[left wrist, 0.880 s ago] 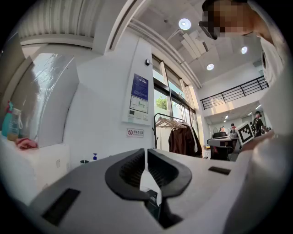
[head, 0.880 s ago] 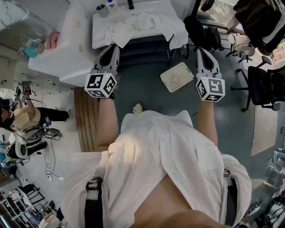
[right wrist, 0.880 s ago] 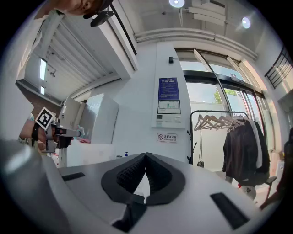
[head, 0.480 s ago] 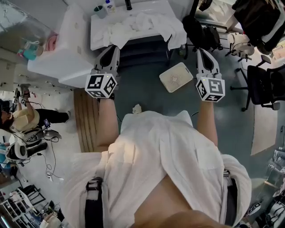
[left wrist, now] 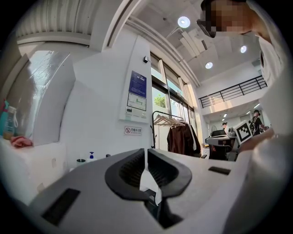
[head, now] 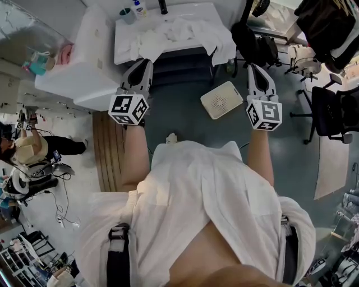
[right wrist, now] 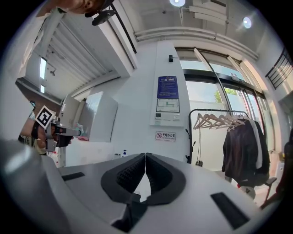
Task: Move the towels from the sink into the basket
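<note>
Over on the left we have a white cabinet, smooth and boxy, and just beside it the left gripper points level toward the sink. Its grey jaws are pressed together tip to tip with nothing between them, and the ribbed black pads meet cleanly. One cube of black-and-white square markers rides on it. In the left gripper view we see a blue wall poster and a small red prohibition sign, with print too fine for us to read. Moving to the middle, the towels lie in a rumpled white heap in the sink, one fold hanging over the front edge, well apart from both grippers. Behind them stand one cup and one small bottle. Down on the grey floor sits one basket, white, squarish with rounded corners, dotted with small holes, and we see no towel in it. To its right the right gripper is likewise clenched on nothing, carrying the second marker cube. Its view shows a clothes rack with hangers and one dark jacket.
</note>
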`<move>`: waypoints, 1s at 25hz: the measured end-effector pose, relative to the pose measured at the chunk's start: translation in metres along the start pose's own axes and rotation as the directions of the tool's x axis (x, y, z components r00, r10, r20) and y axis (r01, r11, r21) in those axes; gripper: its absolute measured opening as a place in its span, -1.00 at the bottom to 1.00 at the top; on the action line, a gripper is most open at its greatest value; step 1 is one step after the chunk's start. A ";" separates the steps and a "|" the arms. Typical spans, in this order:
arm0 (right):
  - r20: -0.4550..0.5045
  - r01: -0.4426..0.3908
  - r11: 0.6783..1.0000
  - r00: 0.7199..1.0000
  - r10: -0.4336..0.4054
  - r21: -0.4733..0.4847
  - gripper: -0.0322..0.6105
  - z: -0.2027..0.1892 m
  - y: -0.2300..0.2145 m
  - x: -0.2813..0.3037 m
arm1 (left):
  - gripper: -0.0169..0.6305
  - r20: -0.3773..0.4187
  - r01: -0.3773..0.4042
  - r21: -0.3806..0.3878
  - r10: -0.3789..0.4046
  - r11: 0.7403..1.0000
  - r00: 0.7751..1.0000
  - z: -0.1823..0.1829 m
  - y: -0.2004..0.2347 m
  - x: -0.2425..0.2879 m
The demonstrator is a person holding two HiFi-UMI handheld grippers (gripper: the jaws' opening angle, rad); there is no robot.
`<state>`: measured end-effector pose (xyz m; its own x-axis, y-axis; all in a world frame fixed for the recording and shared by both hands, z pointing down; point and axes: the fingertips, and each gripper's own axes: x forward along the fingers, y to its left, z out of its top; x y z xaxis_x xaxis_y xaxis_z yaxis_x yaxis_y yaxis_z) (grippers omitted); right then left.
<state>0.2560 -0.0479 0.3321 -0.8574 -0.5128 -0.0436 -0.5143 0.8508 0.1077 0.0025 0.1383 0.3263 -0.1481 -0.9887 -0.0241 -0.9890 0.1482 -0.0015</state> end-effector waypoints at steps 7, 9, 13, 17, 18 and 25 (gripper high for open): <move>-0.014 -0.013 1.000 1.000 0.013 -0.001 -0.81 -0.008 -0.003 0.010 | -0.87 -0.008 -0.004 0.007 0.005 1.000 1.000 -0.004 0.001 0.006; -0.020 -0.025 1.000 0.999 0.025 -0.006 -0.80 -0.010 0.001 0.016 | -0.87 -0.010 -0.014 0.007 0.014 1.000 1.000 -0.005 0.007 0.005; -0.033 -0.063 0.998 0.998 0.062 -0.022 -0.80 -0.012 0.012 0.037 | -0.87 -0.010 -0.031 0.008 0.031 0.999 0.999 -0.007 0.025 0.007; -0.050 -0.112 0.993 0.993 0.111 -0.033 -0.80 -0.019 0.034 0.069 | -0.87 -0.015 -0.047 0.005 0.047 0.999 0.999 -0.015 0.054 0.010; -0.052 -0.126 0.991 0.991 0.124 -0.039 -0.80 -0.022 0.041 0.079 | -0.87 -0.014 -0.052 0.005 0.052 0.999 0.999 -0.017 0.063 0.011; -0.089 -0.247 0.967 0.967 0.240 -0.068 -0.79 -0.033 0.099 0.166 | -0.86 -0.021 -0.087 -0.007 0.087 0.996 0.996 -0.029 0.144 0.027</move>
<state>0.0636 -0.0528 0.3687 -0.9508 -0.3013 0.0720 -0.2844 0.9411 0.1828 -0.1439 0.1321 0.3544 -0.2333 -0.9724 -0.0029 -0.9724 0.2333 0.0073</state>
